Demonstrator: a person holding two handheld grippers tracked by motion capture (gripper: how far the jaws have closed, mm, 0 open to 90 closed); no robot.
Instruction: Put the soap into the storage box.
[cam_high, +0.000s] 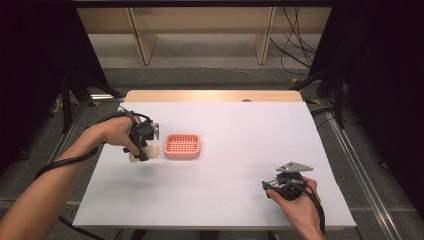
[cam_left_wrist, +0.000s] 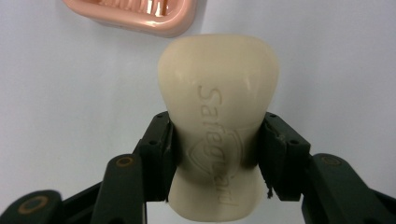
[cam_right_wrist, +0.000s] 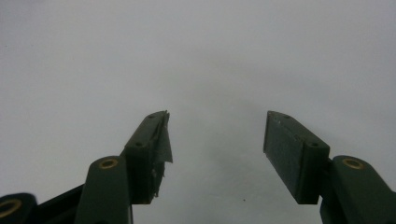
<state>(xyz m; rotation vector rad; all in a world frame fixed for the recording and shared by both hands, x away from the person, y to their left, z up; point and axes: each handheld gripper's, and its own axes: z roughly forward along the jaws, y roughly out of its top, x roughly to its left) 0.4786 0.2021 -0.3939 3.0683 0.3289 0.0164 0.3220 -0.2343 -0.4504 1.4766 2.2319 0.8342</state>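
- Cream-coloured soap bar (cam_left_wrist: 218, 126), embossed with lettering, sits pinched at its narrow waist between the two black jaws of the left gripper (cam_left_wrist: 217, 158); the left gripper view shows the pads pressed against both flanks, so the bar is gripped, not merely flanked.
- Its long axis runs straight out along the jaws, the broad rounded end pointing away from the hand toward 12 o'clock in that view.
- Just past that end, at about 11 o'clock, lies the near rim of the pink soap dish (cam_left_wrist: 135, 14); a strip of bare white surface separates the two, so bar and dish are apart.
- From the high view, the bar (cam_high: 150, 151) is just left of the slatted dish (cam_high: 182, 146), which lies at roughly 3 o'clock from the left gripper (cam_high: 141, 137). Whether the bar is lifted or resting on the table (cam_high: 250, 135) cannot be told.
- My judgement: the likely next move is carrying the bar a short way to 3 o'clock and lowering it onto the slats, with its long axis matched to the dish's longer side.
- Well apart, at the 5 o'clock corner of the table, the right gripper (cam_high: 284, 186) rests in the person's hand; its own view shows the jaws of the right gripper (cam_right_wrist: 215, 140) spread with nothing between them. The left hand is much the nearer to the dish.
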